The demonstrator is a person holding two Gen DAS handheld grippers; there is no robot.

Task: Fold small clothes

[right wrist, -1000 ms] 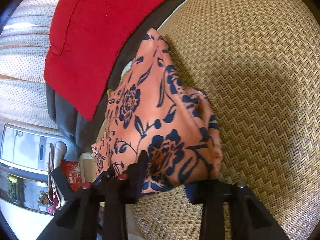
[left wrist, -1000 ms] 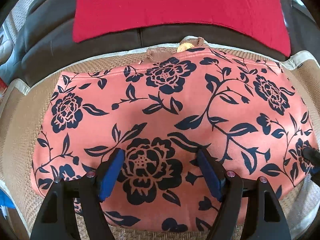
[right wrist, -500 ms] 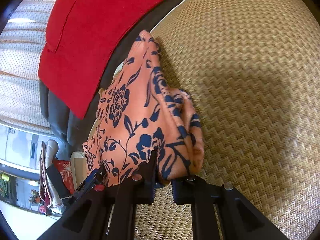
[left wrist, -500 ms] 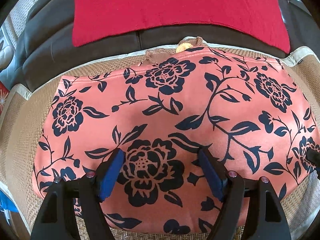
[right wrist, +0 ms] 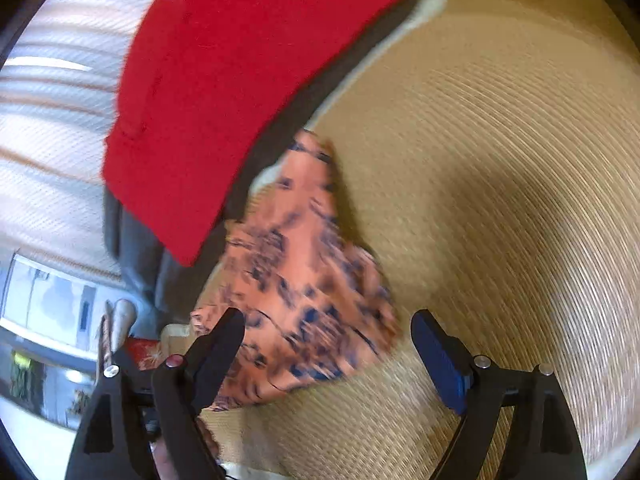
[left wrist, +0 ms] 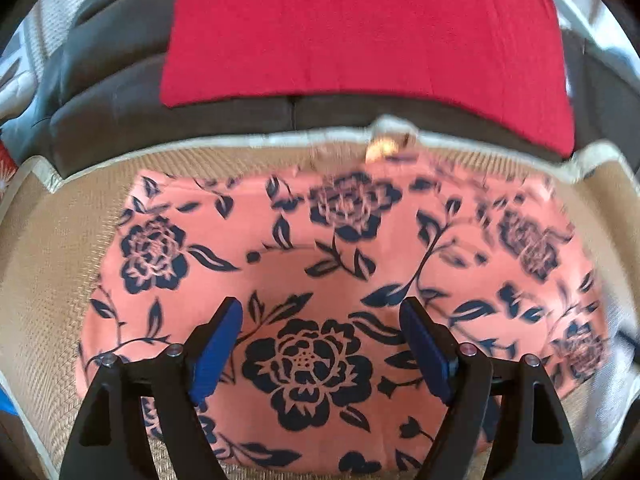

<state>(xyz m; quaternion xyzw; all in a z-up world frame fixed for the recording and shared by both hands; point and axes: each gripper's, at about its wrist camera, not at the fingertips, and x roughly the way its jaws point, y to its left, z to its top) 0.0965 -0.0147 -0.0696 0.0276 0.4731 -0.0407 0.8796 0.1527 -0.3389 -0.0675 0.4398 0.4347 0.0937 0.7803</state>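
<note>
Left wrist view: left gripper (left wrist: 320, 332) hangs spread above the folded floral garment (left wrist: 340, 264), which lies flat on the woven mat (left wrist: 44, 264); a red cloth (left wrist: 360, 28) drapes the dark sofa back (left wrist: 120, 92). Right wrist view: right gripper (right wrist: 328, 336), jaws just opened, has let go of the garment's edge (right wrist: 304, 280). The fold appears laid; next comes smoothing or another fold.

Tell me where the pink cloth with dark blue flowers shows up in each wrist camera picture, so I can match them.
Left wrist view: the pink floral cloth fills the middle and lower picture, spread flat on the woven straw mat.
Right wrist view: the same cloth sits lower centre-left, blurred, on the mat.
Shared landmark: the red fabric panel beyond the cloth, at the top of both views.
</note>
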